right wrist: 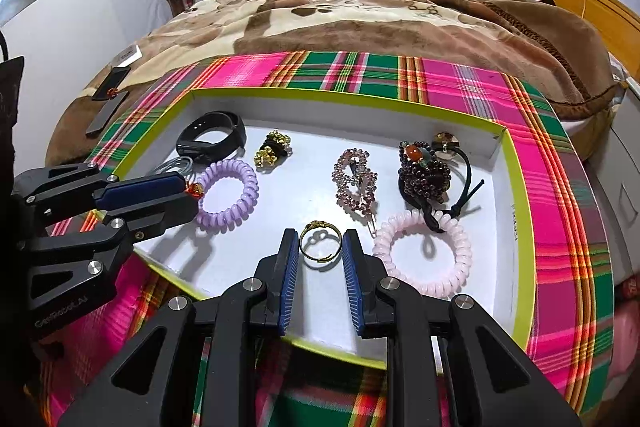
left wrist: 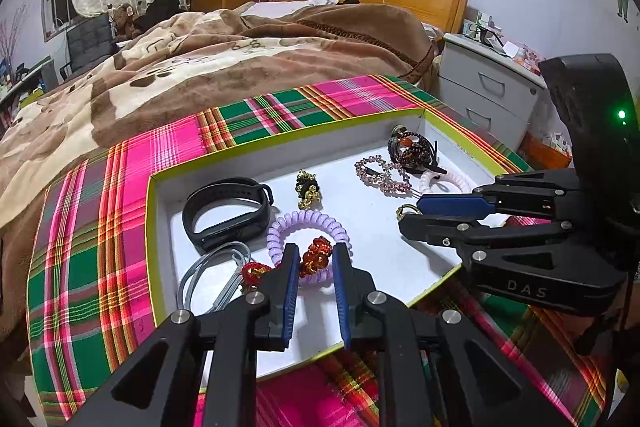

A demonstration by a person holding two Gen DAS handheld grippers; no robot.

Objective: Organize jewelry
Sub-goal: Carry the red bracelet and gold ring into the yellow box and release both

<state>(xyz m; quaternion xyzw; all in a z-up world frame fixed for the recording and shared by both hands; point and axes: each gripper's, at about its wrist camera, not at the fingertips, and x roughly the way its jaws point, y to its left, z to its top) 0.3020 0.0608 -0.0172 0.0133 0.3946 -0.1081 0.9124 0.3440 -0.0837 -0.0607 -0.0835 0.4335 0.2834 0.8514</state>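
Note:
A white tray with a lime rim (left wrist: 151, 227) (right wrist: 516, 227) lies on a plaid cloth and holds jewelry. My left gripper (left wrist: 316, 251) is open, its fingers either side of a red-orange bead charm (left wrist: 318, 255) lying on a purple coil bracelet (left wrist: 308, 223) (right wrist: 228, 195). My right gripper (right wrist: 320, 239) (left wrist: 408, 213) is open, its fingers either side of a gold ring (right wrist: 319, 243). Also in the tray: a black fitness band (left wrist: 224, 211) (right wrist: 212, 135), a gold bead cluster (left wrist: 307, 189) (right wrist: 272, 149), a pink crystal hair clip (right wrist: 354, 183), a dark bead bracelet (right wrist: 424, 175) and a pink coil bracelet (right wrist: 424, 251).
The plaid cloth (left wrist: 92, 227) (right wrist: 560, 155) covers the bed edge, with a brown blanket (left wrist: 200, 59) behind. A grey cord (left wrist: 212, 275) lies in the tray's near left corner. A grey nightstand (left wrist: 488, 87) stands to the right. A dark phone (right wrist: 108, 99) lies on the bed at left.

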